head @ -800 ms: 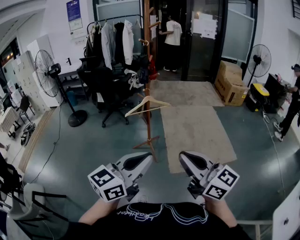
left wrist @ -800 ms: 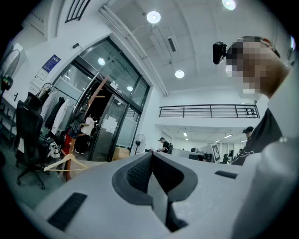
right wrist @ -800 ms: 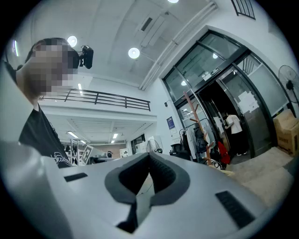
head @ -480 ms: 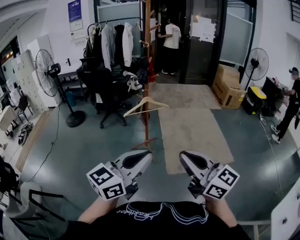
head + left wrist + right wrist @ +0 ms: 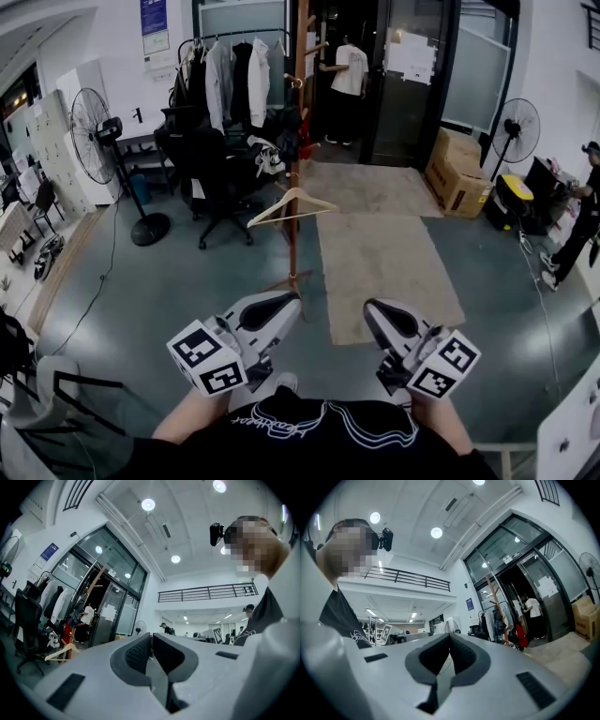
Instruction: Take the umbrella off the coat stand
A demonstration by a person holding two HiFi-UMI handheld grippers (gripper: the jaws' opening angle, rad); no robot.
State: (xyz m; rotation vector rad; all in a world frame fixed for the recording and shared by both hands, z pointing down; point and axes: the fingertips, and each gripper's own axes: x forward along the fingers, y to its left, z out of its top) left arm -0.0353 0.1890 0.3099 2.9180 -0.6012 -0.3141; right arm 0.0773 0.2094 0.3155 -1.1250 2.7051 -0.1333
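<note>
The wooden coat stand (image 5: 297,159) rises from the grey floor a few steps ahead of me, with an empty wooden hanger (image 5: 292,203) on it. A red thing (image 5: 306,141) hangs against its pole; it may be the umbrella, but it is too small to tell. The stand also shows far off in the left gripper view (image 5: 89,592) and the right gripper view (image 5: 493,603). My left gripper (image 5: 292,305) and right gripper (image 5: 369,310) are held close to my body, well short of the stand. Both are shut and hold nothing.
A rack of jackets (image 5: 230,80) and a black office chair (image 5: 220,169) crowd the stand's left. A floor fan (image 5: 105,141) stands further left. A beige rug (image 5: 384,253) lies to the right, with cardboard boxes (image 5: 459,169) beyond. One person (image 5: 347,80) is at the doorway, another (image 5: 586,211) at the right edge.
The whole scene has slid slightly in the head view as my head shifted. Both grippers stay shut and near my body.
</note>
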